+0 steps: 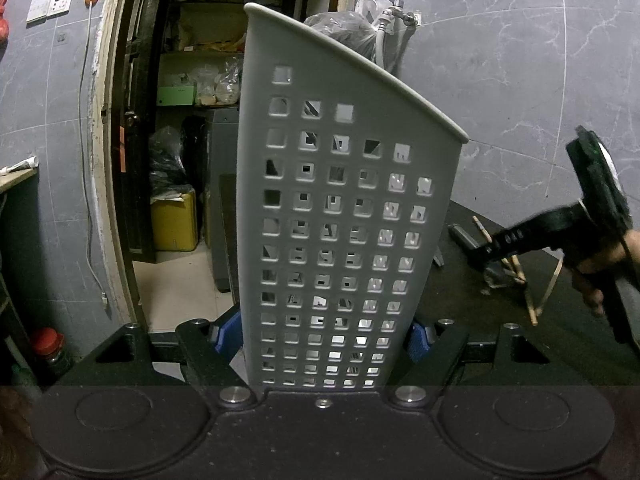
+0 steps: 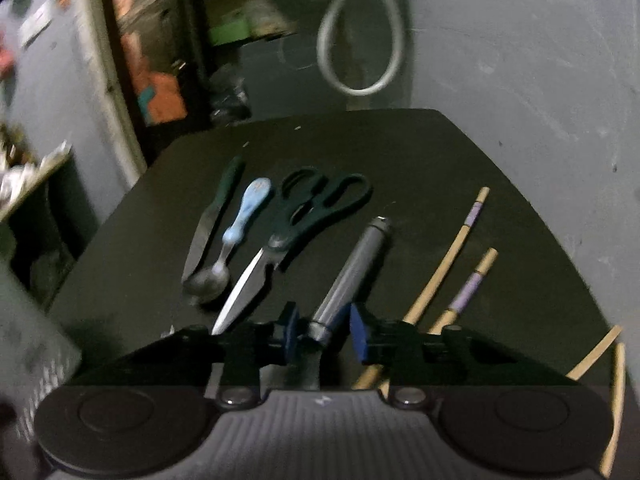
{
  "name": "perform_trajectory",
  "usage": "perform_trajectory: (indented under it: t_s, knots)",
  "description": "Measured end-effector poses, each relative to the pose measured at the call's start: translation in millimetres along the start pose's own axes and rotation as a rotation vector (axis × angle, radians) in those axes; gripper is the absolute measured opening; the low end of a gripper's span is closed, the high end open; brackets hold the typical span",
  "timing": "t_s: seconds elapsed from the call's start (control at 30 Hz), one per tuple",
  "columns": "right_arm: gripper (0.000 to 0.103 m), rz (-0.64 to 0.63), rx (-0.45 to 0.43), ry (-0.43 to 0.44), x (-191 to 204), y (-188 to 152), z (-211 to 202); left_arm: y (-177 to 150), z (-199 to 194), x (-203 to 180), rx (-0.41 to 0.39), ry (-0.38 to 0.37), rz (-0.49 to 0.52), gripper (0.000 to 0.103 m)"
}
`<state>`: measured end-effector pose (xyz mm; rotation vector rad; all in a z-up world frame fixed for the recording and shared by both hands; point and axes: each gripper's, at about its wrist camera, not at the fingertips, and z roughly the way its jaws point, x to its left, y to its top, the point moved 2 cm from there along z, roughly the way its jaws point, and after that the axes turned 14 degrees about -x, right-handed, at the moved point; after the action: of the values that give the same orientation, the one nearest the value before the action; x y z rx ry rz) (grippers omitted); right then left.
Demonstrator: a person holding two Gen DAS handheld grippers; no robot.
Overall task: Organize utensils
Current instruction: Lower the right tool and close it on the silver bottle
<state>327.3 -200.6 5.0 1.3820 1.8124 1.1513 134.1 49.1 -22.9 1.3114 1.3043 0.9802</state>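
Your work surface is a matte black tabletop (image 2: 420, 184) with cut-off far corners, set against grey marble-look wall tiles (image 1: 520, 60). At about 11 o'clock from the table an open doorway (image 1: 180, 120) shows cluttered storage shelves and a yellow plastic canister (image 1: 174, 222) on the floor; a metal tap (image 1: 400, 10) with a looped grey hose sits on the wall at 12 o'clock.

Your left gripper (image 1: 322, 338) is clenched on the pale grey plastic utensil caddy (image 1: 344, 200), its blue pads pressing both sides near the base. The caddy stands upright with a slanted rim and a grid of small square holes.

Your right gripper (image 2: 324, 330) has the dark grey cylindrical handle (image 2: 352, 272) of a utensil between its blue pads; the left pad looks to be against it, while the right pad shows a sliver of gap, so you cannot tell whether the grip is complete.

On the table beyond it, from 10 to 12 o'clock, lie a dark-handled knife (image 2: 212, 216), a spoon with a light blue handle (image 2: 236, 236) and black-handled scissors (image 2: 296, 232). At 2 o'clock lie bamboo chopsticks (image 2: 452, 248) with purple bands.
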Motion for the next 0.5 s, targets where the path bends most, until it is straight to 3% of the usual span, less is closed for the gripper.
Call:
perform_trajectory:
  t_s: [0.27,0.5]
  knots:
    - [0.023,-0.218,0.000,0.042,29.1,-12.5,-36.5,0.1,0.3,0.0,0.001,-0.001,-0.001,0.078]
    - [0.035,-0.195,-0.013,0.045,32.1,2.2,-27.6,0.1,0.4,-0.3,0.002,0.001,0.003,0.078]
